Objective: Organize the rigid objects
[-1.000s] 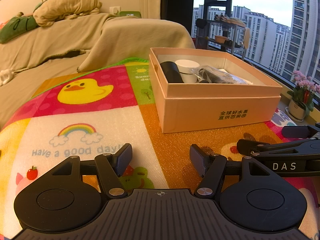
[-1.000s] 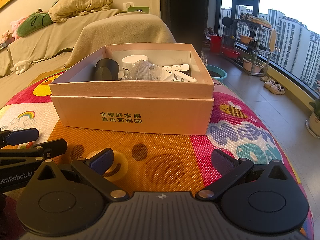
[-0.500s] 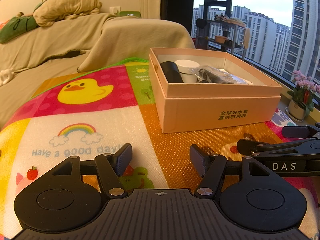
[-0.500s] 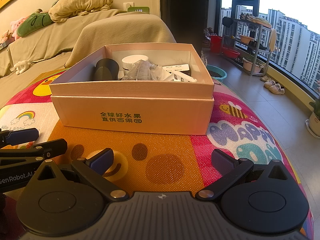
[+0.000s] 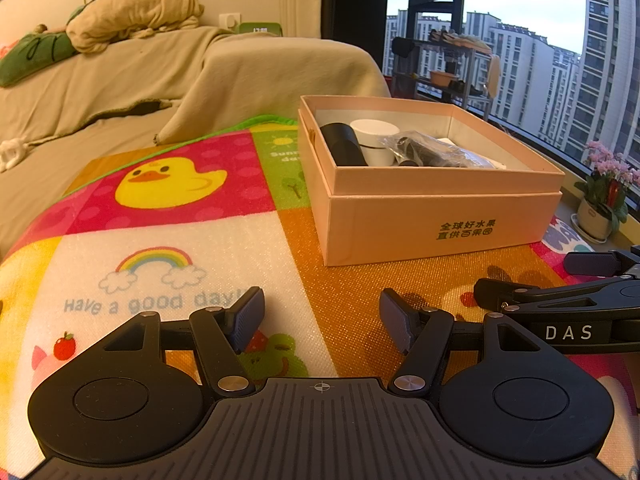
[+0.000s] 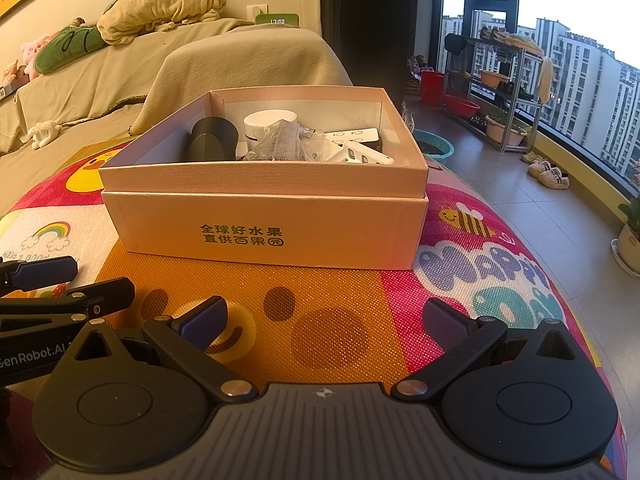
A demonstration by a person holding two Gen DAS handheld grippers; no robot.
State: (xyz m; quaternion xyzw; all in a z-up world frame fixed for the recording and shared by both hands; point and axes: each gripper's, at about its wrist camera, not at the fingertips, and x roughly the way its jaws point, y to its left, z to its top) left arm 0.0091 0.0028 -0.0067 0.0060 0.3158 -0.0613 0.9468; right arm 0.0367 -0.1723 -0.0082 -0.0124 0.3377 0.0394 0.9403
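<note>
A pink cardboard box (image 5: 440,228) (image 6: 264,232) stands on a colourful play mat (image 5: 180,248). Inside it lie a black cylinder (image 5: 342,146) (image 6: 212,140), a white round container (image 5: 374,138) (image 6: 270,122), a clear plastic bag with dark parts (image 5: 432,152) (image 6: 286,142) and white flat remotes (image 6: 356,146). My left gripper (image 5: 322,318) is open and empty, low over the mat in front of the box's left corner. My right gripper (image 6: 326,320) is open and empty, in front of the box; it also shows in the left wrist view (image 5: 560,304).
A beige-covered sofa (image 5: 120,88) with a pillow and plush toys runs behind the mat. A window, a shelf rack (image 6: 496,92), basins and a potted plant (image 5: 604,200) are to the right. The mat's right edge drops to a tiled floor (image 6: 520,208).
</note>
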